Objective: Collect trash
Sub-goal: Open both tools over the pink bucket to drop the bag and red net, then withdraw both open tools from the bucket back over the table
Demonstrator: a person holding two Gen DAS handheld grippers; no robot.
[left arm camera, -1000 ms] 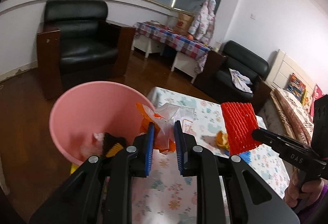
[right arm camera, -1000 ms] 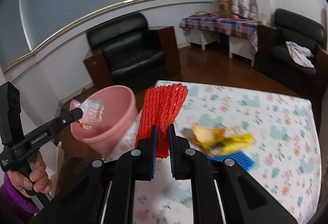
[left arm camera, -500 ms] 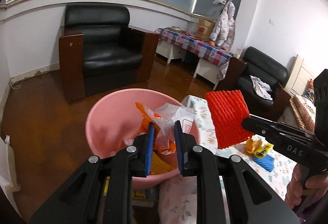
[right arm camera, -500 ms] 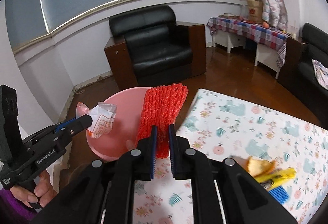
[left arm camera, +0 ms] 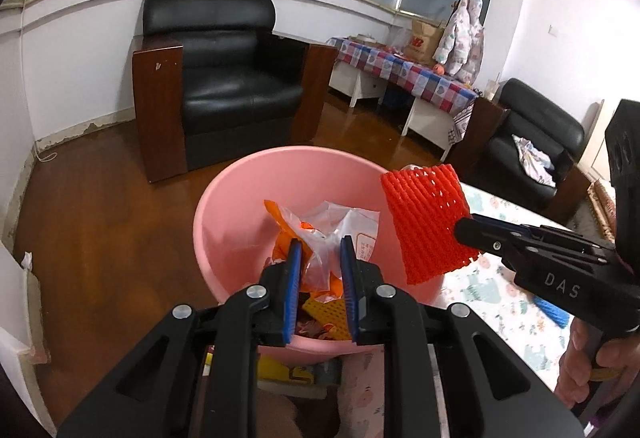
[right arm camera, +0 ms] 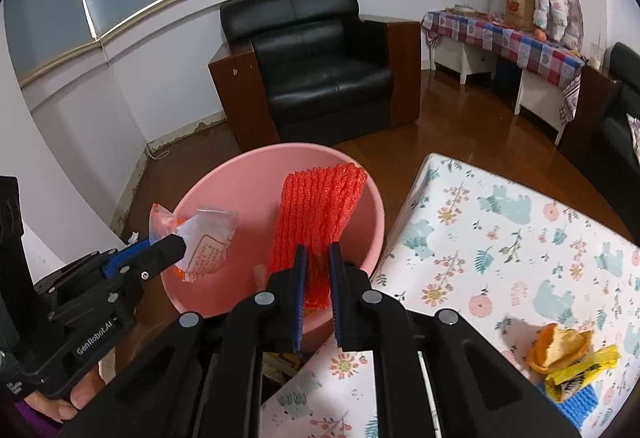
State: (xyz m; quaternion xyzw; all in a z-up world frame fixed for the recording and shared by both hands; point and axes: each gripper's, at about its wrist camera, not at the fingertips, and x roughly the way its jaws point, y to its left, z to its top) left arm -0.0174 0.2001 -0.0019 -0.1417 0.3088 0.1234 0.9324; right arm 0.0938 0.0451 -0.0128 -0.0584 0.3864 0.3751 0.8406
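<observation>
A pink plastic basin (left arm camera: 240, 205) (right arm camera: 224, 205) stands below the table's left edge and holds orange, yellow and dark scraps. My left gripper (left arm camera: 318, 258) (right arm camera: 176, 244) is shut on a crumpled clear and orange plastic wrapper (left arm camera: 332, 226) (right arm camera: 204, 238), held over the basin. My right gripper (right arm camera: 318, 258) (left arm camera: 460, 228) is shut on a red foam fruit net (right arm camera: 320, 209) (left arm camera: 428, 222), which hangs above the basin's right rim.
The table with a floral cloth (right arm camera: 500, 238) (left arm camera: 492, 290) holds an orange peel (right arm camera: 560, 350), a yellow wrapper (right arm camera: 580, 370) and a blue foam net (right arm camera: 576, 400) at its near right. A black armchair (left arm camera: 224, 85) stands behind the basin on the wooden floor.
Both grippers have moved left from over the table to above the basin, carrying the wrapper and the red net. The right one has travelled further.
</observation>
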